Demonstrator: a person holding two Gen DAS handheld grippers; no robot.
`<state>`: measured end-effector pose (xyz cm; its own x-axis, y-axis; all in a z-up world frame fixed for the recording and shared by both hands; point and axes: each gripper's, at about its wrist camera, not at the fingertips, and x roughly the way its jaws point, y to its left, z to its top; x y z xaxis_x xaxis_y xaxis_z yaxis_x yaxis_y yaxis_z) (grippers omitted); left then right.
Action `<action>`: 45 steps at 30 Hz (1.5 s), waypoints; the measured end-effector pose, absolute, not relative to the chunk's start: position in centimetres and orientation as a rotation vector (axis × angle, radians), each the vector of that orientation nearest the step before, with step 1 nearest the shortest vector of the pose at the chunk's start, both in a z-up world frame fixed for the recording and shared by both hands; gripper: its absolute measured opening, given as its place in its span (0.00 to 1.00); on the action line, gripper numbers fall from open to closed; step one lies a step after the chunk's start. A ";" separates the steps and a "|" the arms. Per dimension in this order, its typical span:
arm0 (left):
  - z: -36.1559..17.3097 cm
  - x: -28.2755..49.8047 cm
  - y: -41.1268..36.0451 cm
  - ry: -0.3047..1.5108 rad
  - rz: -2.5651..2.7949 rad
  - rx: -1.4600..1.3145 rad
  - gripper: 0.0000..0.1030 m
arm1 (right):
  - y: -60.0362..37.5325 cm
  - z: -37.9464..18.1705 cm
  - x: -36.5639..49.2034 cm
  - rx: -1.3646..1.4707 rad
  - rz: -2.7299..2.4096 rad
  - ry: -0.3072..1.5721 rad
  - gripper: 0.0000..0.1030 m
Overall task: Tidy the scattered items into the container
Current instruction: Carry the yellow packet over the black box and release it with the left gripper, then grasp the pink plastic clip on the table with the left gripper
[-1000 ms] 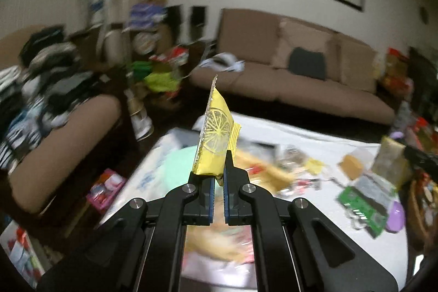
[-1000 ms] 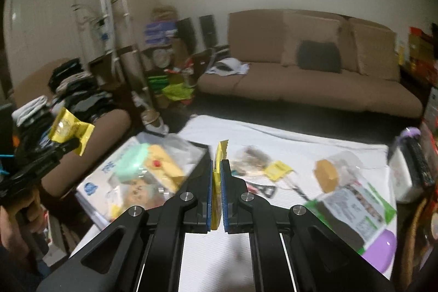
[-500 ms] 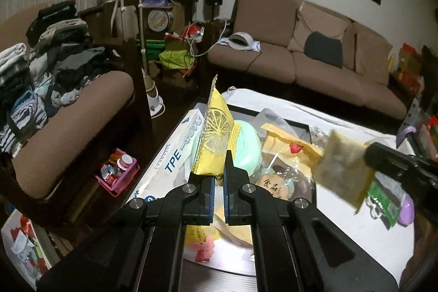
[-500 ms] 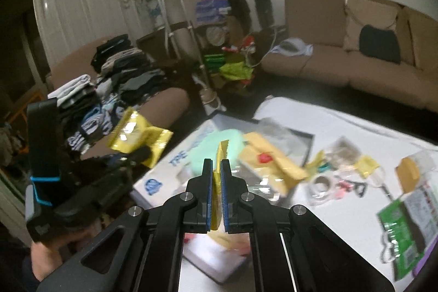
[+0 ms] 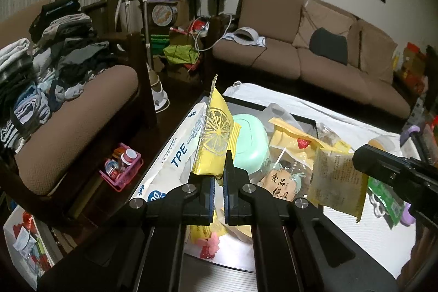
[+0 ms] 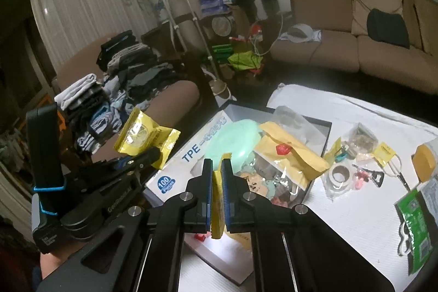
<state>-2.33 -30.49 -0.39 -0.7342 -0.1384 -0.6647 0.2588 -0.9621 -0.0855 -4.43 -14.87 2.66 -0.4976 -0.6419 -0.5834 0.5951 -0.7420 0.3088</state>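
Over the open box (image 5: 303,119) on the white-covered table (image 6: 356,111), left gripper (image 5: 217,182) is clamped on a yellow lemon-print sachet (image 5: 215,138), held upright. Right gripper (image 6: 216,174) pinches a tan snack packet (image 5: 336,179) edge-on, also above the box's contents.

Box (image 6: 327,127) crammed; cloth (image 6: 356,210) beside seemingly bare.
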 end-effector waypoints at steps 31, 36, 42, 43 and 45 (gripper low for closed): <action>-1.6 -5.1 -27.1 0.167 -2.634 1.184 0.96 | 4.3 1.3 -7.3 0.978 -2.592 -0.135 0.71; -1.3 -6.9 -19.6 0.062 -2.834 1.246 0.98 | 11.3 -0.2 -7.1 1.032 -2.694 -0.195 0.71; -3.5 -9.3 -10.7 0.065 -3.002 1.386 0.98 | 17.4 -3.1 -7.3 1.114 -2.738 -0.253 0.71; -4.1 -9.7 -9.4 0.043 -3.008 1.398 0.98 | 18.3 -3.6 -7.1 1.119 -2.739 -0.280 0.71; -5.6 -10.6 -6.4 -0.020 -3.014 1.395 0.98 | 20.1 -4.7 -6.9 1.135 -2.732 -0.316 0.71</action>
<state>-10.55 -6.41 -5.56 -0.6338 0.1574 -0.7573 -0.1673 -0.9838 -0.0644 -6.93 20.06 -4.71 -0.6971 -0.2325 -0.6783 0.0714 -0.9638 0.2569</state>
